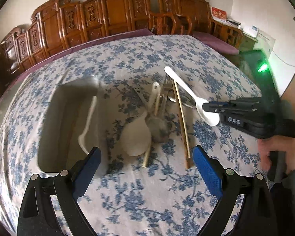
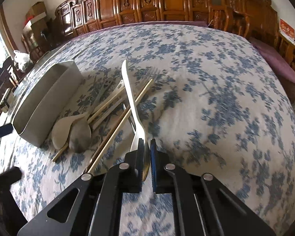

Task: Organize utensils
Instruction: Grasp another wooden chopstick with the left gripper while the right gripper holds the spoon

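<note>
1. Left wrist view: left tongs (image 1: 146, 157) gape wide, empty, at bottom centre; white bin (image 1: 68, 122) sits centre-left. Keep clear.
2. Right wrist view: right tongs (image 2: 147, 145) pinch the white spoon (image 2: 130, 98), centre frame; swing it left, handle first, over the bin.

The tablecloth (image 2: 216, 82) was white with a blue flower pattern. The box (image 2: 47, 98) on the left was plain off-white. A white spoon (image 2: 130, 90) sat between blue pads (image 2: 153, 165) on the black right gripper (image 2: 147, 147). The paddle (image 1: 135, 137) was cream, the ladle (image 1: 159, 129) grey, the chopsticks (image 1: 182, 118) pale tan. Far chairs (image 1: 112, 13) were carved reddish-brown wood, their cushions (image 2: 277, 61) purple.
</note>
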The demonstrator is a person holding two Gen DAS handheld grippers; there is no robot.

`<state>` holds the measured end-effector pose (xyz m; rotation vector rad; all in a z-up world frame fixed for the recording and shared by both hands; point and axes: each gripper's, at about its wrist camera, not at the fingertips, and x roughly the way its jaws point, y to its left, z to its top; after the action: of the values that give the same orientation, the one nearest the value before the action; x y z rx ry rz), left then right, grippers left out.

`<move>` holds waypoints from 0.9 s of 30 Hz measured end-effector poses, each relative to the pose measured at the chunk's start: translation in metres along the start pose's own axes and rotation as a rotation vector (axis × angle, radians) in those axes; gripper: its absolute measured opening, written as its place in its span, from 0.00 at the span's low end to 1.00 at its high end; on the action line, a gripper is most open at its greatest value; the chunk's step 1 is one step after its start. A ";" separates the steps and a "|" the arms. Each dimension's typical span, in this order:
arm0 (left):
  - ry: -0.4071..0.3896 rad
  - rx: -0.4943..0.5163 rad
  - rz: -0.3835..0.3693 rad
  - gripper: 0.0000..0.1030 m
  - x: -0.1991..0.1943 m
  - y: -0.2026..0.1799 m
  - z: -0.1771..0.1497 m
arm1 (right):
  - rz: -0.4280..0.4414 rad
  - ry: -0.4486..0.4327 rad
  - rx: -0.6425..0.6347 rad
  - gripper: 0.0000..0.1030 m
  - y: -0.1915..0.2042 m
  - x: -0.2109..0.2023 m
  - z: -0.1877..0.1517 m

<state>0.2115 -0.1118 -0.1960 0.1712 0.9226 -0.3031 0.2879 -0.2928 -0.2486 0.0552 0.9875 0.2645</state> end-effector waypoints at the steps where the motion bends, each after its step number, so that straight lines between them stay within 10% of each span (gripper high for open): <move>1: 0.007 0.005 -0.007 0.87 0.004 -0.004 -0.001 | 0.004 -0.005 0.013 0.07 -0.003 -0.004 -0.003; 14: 0.139 0.090 -0.029 0.45 0.057 -0.037 -0.019 | -0.024 -0.032 0.092 0.09 -0.032 -0.005 -0.008; 27: 0.156 0.081 -0.053 0.33 0.067 -0.038 -0.014 | -0.047 -0.069 0.124 0.04 -0.047 -0.014 -0.007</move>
<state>0.2265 -0.1567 -0.2590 0.2476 1.0713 -0.3808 0.2837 -0.3426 -0.2492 0.1528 0.9342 0.1565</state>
